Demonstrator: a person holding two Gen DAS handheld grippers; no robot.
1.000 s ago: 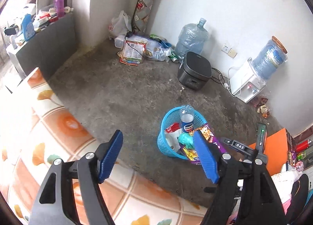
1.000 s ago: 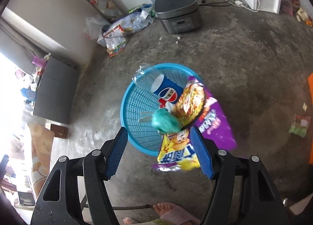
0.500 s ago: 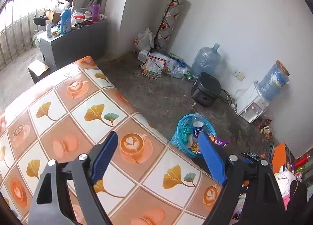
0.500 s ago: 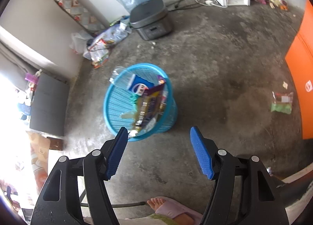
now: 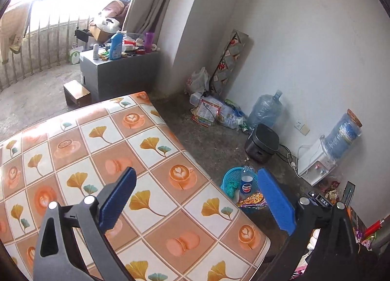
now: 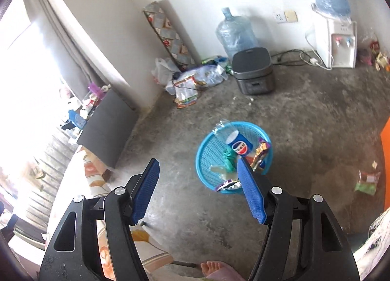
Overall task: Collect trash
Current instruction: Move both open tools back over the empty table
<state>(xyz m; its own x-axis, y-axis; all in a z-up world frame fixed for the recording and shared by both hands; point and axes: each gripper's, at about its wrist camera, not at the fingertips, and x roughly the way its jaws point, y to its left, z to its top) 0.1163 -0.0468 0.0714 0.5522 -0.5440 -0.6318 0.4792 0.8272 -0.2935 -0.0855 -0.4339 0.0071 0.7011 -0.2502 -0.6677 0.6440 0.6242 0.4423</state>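
- While nothing sits on it, the patterned table fills the room's near side under the left gripper, whose jaws have just been opening and stand wide, empty.
- On the concrete floor, the blue basket holds a cola bottle and snack wrappers.
- Above it, the right gripper hangs parted, gripping nothing.
- One green wrapper lies well apart.

Pepsi logo on bottle label in basket. "DAS" on small tag atop right gripper body. Other print unreadable.
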